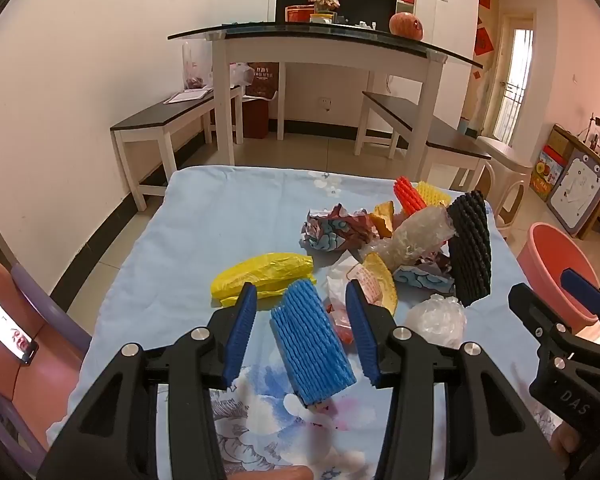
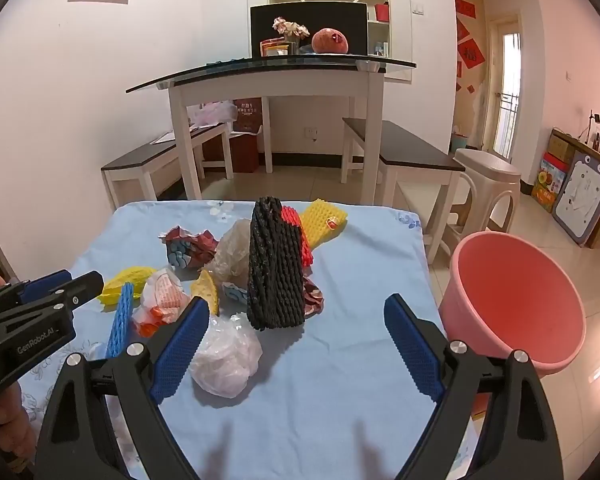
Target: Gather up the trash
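left gripper (image 1: 302,334): we see its jaws apart, astride the blue foam net (image 1: 312,344) near the table's near edge; pads don't press on it.
right gripper (image 2: 296,348): jaws spread wide, nothing between them but bare cloth; clear plastic wad (image 2: 226,362) lies just beside its left pad.
trash pile: middle of the table toward the far right corner. Black foam net (image 2: 276,268) stands upright, tallest piece, with the red foam net (image 2: 300,232) and yellow foam net (image 2: 323,220) behind it.
in the way: black net and plastic wad sit between our right gripper and the rest of the pile.
other scraps: yellow plastic bag (image 1: 262,274) left of the pile, crumpled printed paper (image 1: 338,228) toward the far edge, clear bubble wrap (image 1: 414,236) leaning on the black net.
bucket (image 2: 516,300): pink, off the table's right edge, on the floor, looks empty.
surface: light-blue cloth (image 2: 360,288) with a floral print covers the table.
room: glass-top dining table (image 2: 268,70) with white legs, dark benches either side, tiled floor, white walls.
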The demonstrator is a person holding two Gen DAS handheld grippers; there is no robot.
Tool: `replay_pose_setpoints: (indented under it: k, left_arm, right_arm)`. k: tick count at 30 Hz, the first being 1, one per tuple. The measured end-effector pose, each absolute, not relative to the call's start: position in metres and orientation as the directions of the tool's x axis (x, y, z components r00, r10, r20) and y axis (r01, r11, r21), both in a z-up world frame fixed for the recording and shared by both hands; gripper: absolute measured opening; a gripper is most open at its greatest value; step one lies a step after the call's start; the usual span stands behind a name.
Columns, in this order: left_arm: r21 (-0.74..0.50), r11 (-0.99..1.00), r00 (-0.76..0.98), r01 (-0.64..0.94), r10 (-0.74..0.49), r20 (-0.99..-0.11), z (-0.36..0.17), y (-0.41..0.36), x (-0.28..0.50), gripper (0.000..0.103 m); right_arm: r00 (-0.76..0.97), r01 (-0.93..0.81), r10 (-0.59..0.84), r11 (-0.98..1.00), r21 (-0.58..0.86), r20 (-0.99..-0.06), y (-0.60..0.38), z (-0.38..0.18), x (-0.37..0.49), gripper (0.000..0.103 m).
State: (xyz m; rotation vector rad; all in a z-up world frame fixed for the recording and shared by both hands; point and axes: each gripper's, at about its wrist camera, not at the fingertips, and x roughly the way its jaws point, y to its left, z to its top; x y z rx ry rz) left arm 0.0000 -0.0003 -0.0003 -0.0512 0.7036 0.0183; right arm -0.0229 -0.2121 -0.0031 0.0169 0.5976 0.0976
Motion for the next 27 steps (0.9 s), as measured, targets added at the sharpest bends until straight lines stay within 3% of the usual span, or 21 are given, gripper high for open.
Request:
replay_pose_setpoints:
  k: [27]
  left_arm:
    - [-0.043,0.999,0.760,-0.033,-0.002,-0.650,-0.0003,0.0001,-0.0001,0.047]
  right_arm:
    - [0.825,-0.089,0.099,0.995,0.045,-0.556,-0.2131,-0.0022,-0.0233,0.087]
